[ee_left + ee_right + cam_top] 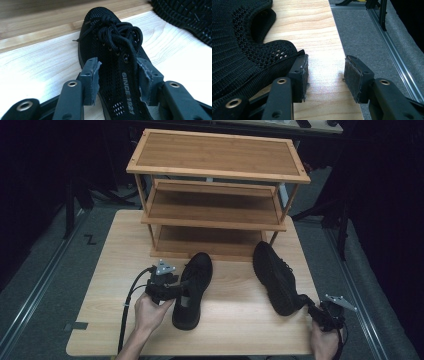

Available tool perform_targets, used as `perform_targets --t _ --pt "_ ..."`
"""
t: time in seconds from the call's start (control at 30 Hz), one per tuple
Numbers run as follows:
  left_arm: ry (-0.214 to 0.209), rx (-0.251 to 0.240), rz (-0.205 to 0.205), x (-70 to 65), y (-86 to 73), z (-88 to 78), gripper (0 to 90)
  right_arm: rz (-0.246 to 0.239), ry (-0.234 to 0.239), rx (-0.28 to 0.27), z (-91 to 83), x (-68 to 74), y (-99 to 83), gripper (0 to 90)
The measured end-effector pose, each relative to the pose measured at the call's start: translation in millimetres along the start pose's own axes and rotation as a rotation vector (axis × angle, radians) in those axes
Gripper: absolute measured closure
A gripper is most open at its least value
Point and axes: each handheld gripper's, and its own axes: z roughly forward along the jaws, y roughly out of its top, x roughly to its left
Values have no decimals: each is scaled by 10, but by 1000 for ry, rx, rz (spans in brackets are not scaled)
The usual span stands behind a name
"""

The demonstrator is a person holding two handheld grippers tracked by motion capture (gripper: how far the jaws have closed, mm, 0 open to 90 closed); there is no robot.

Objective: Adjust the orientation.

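Left shoe: a black mesh shoe [192, 290] is seen standing upright on the table [100, 285], toe towards the rack [215, 195].
Left gripper: the left gripper [117, 82] is set around this shoe's side; the mesh wall, printed "SINCE 1921", is framed between the two pads, which appear pressed on it.
Right shoe: a second black shoe [275, 277] is seen tipped on its side near the table's right edge, its heel by the right gripper [325, 75].
Right gripper: the jaws are spread, with bare table between them; the shoe's heel collar [249, 57] is touched by the outer side of one jaw.
Count: two shoes, two grippers and one three-shelf wooden rack are counted.
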Motion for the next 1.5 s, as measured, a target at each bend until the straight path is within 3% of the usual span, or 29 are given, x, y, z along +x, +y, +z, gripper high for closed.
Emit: perform_targets --t 0.37,0.87,1.13,1.2,1.27,1.5 --pt "4 4 -8 -11 -63 -44 580 0 0 0 0 0 0 542" --pt "29 29 -13 -56 -79 164 637 -1 -2 0 0 1 0 539" --pt "6 1 -48 -52 -110 201 811 -1 -2 0 0 1 0 539" --pt "18 -6 -49 -62 -117 192 845 -2 -2 0 0 1 0 538" --pt "22 -12 -54 -67 -120 188 865 -2 -3 0 0 2 0 537" --pt "-23 -34 -78 -75 -116 185 880 -2 -5 0 -1 3 0 534"
